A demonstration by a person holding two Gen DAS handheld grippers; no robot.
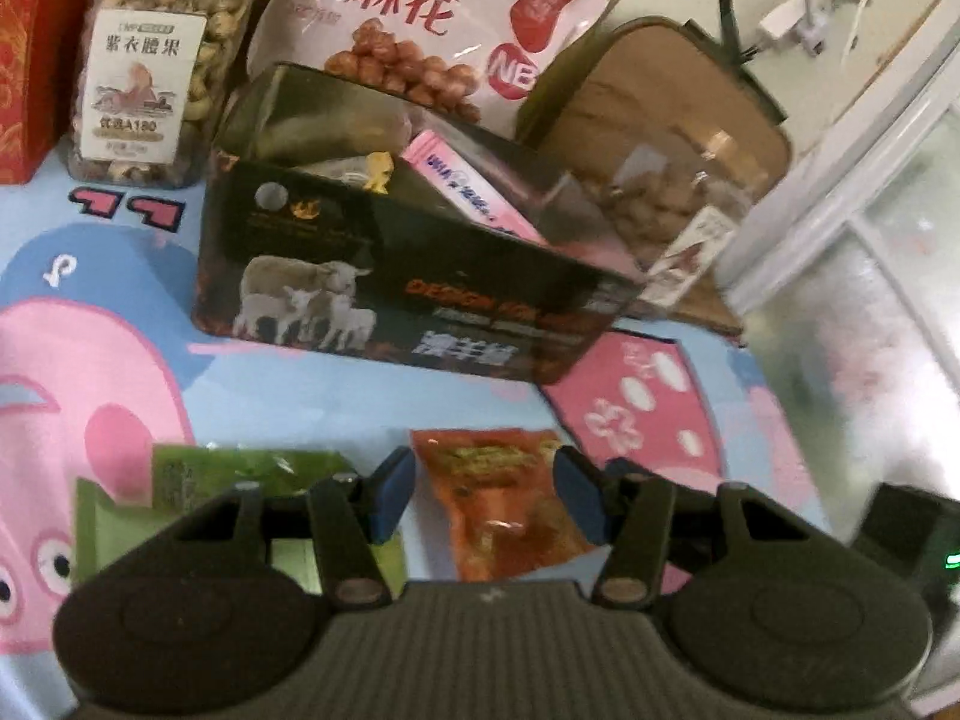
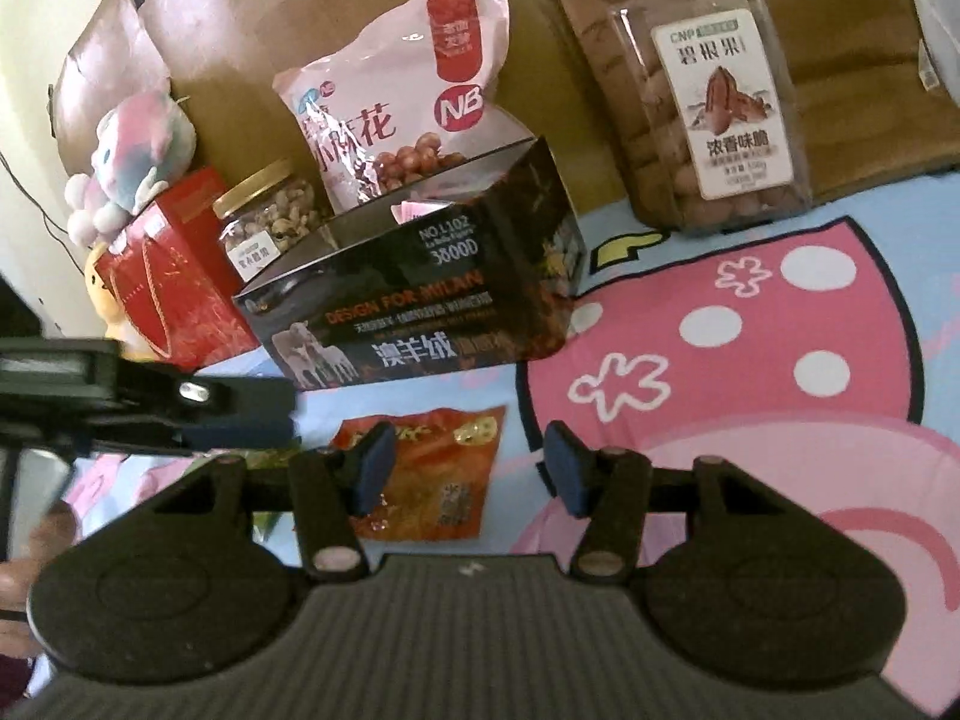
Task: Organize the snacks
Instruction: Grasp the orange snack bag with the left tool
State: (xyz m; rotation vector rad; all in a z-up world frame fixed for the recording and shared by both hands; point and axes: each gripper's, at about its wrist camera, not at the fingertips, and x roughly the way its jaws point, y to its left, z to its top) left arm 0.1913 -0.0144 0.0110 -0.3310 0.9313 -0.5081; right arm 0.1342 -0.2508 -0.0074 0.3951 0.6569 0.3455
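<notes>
An orange snack packet [image 1: 498, 510] lies flat on the cartoon mat [image 1: 336, 396]. My left gripper [image 1: 486, 498] hovers over it, open, with the packet showing between its blue pads [image 1: 393, 498]. A green packet [image 1: 240, 474] lies just left of it. My right gripper [image 2: 469, 474] is open above the same orange packet [image 2: 432, 480], which sits under its left finger. The left gripper's fingers [image 2: 240, 414] reach in from the left. Behind stands an open black box [image 1: 390, 282] with pink packets [image 1: 462, 186] inside.
Behind the black box [image 2: 420, 306] are a pink snack bag [image 2: 408, 102], a cashew jar [image 2: 270, 216], a red gift box [image 2: 174, 276] and a plush toy [image 2: 132, 150]. A tall pecan jar [image 2: 690, 90] stands at the back right. A brown cushion [image 1: 672, 102] lies beyond the mat.
</notes>
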